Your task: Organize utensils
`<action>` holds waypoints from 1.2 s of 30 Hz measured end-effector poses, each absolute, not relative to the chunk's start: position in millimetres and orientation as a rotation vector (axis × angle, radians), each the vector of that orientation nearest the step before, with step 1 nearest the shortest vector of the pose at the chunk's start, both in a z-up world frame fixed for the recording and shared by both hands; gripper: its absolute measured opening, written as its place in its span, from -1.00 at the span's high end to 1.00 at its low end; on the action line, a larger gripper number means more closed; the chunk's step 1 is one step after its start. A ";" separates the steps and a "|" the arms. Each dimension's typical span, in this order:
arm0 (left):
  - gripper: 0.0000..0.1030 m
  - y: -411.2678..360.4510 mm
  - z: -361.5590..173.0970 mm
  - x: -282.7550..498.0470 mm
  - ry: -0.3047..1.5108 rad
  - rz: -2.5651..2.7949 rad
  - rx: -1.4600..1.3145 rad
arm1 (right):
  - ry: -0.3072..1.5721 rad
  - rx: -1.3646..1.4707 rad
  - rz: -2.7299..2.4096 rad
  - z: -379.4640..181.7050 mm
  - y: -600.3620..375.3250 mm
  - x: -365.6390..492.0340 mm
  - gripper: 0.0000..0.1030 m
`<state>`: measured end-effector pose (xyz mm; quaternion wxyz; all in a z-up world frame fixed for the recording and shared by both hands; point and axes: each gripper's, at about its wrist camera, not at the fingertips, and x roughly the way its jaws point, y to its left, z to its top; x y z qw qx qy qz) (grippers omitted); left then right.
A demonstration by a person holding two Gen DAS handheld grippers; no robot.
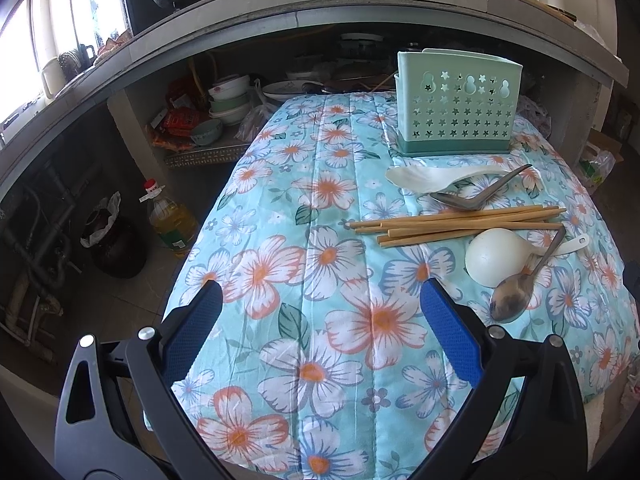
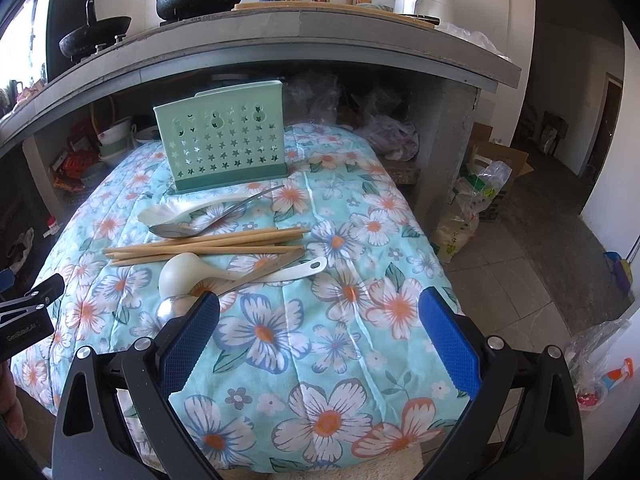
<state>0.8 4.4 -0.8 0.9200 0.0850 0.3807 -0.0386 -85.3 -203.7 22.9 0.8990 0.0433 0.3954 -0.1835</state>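
Wooden chopsticks [image 2: 204,246] and spoons [image 1: 510,298] lie loose on the flowered desk [image 1: 320,280] before the empty green holder [image 1: 456,104]. Both the left tongs [image 1: 320,320] and right tongs [image 2: 318,324] are apart and hold nothing. I judge sorting has not begun; next, one must grasp a utensil.

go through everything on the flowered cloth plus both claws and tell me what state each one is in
Left claw: open, empty, above the cloth.
Right claw: open, empty.
Green utensil holder: upright; no utensils visible inside.
Chopsticks: loose pile, lying flat.
White ladle: lying bowl-down.
Near metal spoon: lying across the ladle handle.
Far metal spoon: lying flat.
White flat spoon: lying before the holder.
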 end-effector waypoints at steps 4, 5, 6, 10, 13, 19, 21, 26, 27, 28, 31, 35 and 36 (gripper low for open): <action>-0.86 2.9 -0.9 1.3 0.779 -0.077 0.182 | 0.817 0.093 -0.381 21.4 -204.3 -85.4 -0.88; -0.86 2.3 -1.1 1.7 0.778 -0.077 0.184 | 0.818 0.093 -0.381 21.2 -204.3 -85.9 -0.88; -0.86 1.5 -1.0 2.4 0.778 -0.077 0.185 | 0.818 0.095 -0.382 21.0 -204.3 -85.7 -0.88; -0.86 -1.3 0.4 3.9 0.769 -0.082 0.189 | 0.817 0.096 -0.386 20.2 -205.8 -86.1 -0.88; -0.86 -2.9 0.6 5.6 0.762 -0.087 0.190 | 0.820 0.096 -0.390 19.1 -206.6 -85.8 -0.88; -0.86 -6.4 -0.2 12.4 0.753 -0.109 0.185 | 0.820 0.083 -0.403 16.8 -210.7 -85.8 -0.88; -0.86 -8.2 -0.4 15.6 0.751 -0.117 0.190 | 0.818 0.079 -0.408 15.3 -212.2 -86.3 -0.88; -0.86 -12.4 -0.3 25.5 0.741 -0.150 0.203 | 0.810 0.080 -0.413 9.5 -218.0 -83.8 -0.88; -0.86 -13.5 -0.7 28.5 0.743 -0.161 0.202 | 0.807 0.079 -0.410 7.8 -218.8 -82.8 -0.88; -0.86 -14.6 -1.1 31.4 0.746 -0.181 0.202 | 0.804 0.076 -0.408 6.8 -219.0 -82.6 -0.88; -0.86 -21.6 -3.7 38.3 0.749 -0.268 0.224 | 0.808 0.062 -0.380 -0.2 -218.5 -78.5 -0.88; -0.86 -33.8 -9.2 45.8 0.741 -0.434 0.241 | 0.824 0.082 -0.309 -11.9 -215.7 -74.6 -0.88; -0.86 -36.5 -10.3 46.7 0.744 -0.477 0.238 | 0.822 0.086 -0.296 -14.1 -214.4 -74.4 -0.88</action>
